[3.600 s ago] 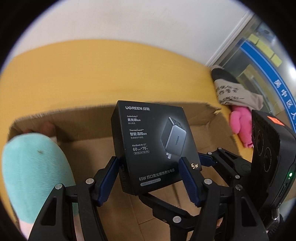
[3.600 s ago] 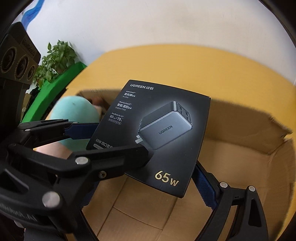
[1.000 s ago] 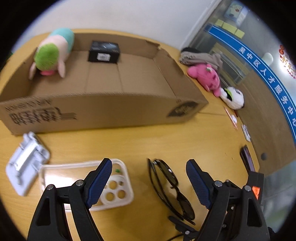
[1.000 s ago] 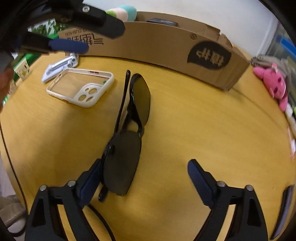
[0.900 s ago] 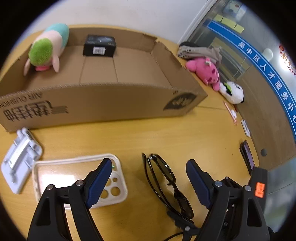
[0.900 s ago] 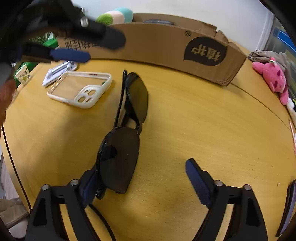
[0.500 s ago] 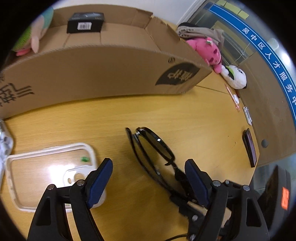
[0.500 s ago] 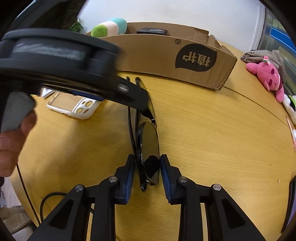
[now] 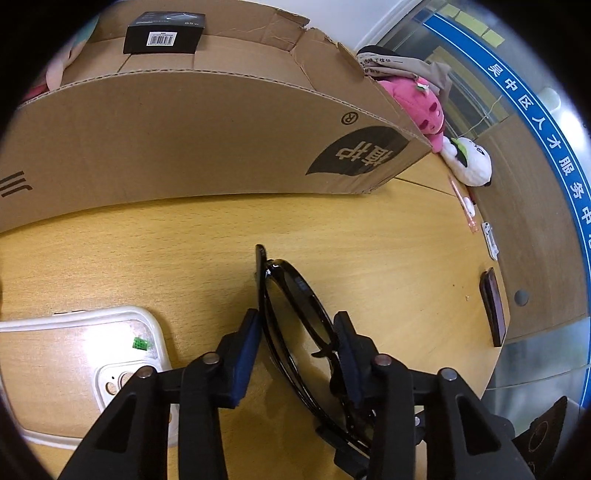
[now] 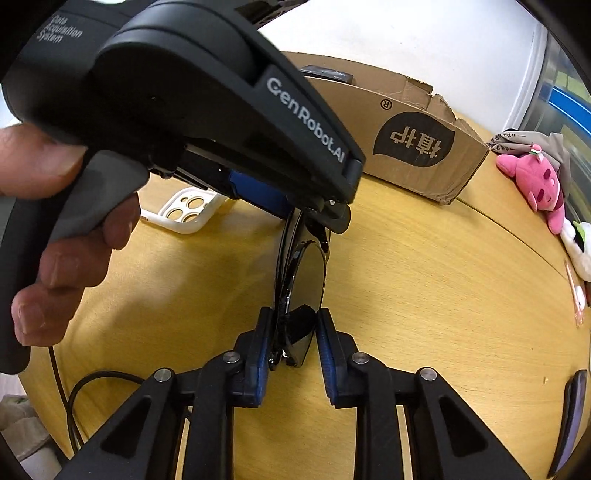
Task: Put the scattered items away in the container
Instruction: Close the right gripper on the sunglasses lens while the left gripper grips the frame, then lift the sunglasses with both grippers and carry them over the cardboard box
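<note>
Both tools are on the sunglasses (image 9: 295, 314), which lie folded on the table (image 9: 388, 251) in front of the box (image 9: 184, 140). Right tool (image 10: 291, 332): jaws closing, pads against the near lens, one each side, lens standing on edge between them. Left tool (image 9: 299, 339): jaws closing around the far half of the frame; left pad at the folded temple, right pad at the lens rim, firm contact not clear. Long axis of the sunglasses runs from the right tool away toward the box; far end sits under the left tool in the right wrist view. Hand (image 10: 55, 236) on the left tool's grip cut off at frame edge. Left tool housing reads "GenRobot.AI" and "Data Acquisition System". Box carries a dark logo with Chinese characters and an ® mark. Inside it, a black carton (image 9: 162, 33) with barcode; a plush toy (image 9: 55, 70) at the edge, mostly cut off. Phone case (image 9: 92, 362) lies left of the sunglasses, partly hidden by the tool.
</note>
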### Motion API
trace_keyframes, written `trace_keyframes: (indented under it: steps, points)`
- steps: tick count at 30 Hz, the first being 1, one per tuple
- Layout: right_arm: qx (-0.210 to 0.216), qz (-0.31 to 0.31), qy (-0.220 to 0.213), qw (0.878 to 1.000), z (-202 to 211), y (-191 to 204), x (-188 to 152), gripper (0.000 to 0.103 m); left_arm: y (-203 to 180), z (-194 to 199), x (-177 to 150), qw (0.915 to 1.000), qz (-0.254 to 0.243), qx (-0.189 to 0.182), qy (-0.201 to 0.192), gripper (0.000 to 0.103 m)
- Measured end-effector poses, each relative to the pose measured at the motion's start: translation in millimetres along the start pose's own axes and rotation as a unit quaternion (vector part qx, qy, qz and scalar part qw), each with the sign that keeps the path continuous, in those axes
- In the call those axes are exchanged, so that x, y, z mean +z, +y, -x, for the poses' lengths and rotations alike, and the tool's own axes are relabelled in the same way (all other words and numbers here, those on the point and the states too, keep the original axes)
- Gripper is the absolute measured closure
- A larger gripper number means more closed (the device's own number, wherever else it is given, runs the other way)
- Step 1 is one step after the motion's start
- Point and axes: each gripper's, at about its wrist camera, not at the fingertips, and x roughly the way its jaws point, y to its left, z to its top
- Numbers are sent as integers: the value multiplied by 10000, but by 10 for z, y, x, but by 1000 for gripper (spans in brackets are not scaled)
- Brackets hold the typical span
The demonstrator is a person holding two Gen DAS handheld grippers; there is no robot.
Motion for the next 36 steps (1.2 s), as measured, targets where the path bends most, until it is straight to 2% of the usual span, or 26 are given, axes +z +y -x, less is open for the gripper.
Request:
trace_keyframes:
  steps: [8, 17, 25, 36]
  points:
    - [-9, 41, -161, 9999, 54, 31, 45, 79, -124, 107, 39, 9994, -253, 218, -119, 68]
    - [45, -181, -646, 9977, 395, -22, 300, 78, -386, 548, 266, 9952, -705, 344, -590, 68]
    - [-46, -374, -1291, 9909, 692, -200, 859, 78, -648, 1027, 804, 9854, -1149, 391, -1190, 68]
    - [-70, -383, -1746, 9839, 667, -649, 1849, 78, -757, 1371, 1791, 9758, -1434, 497, -1571, 68]
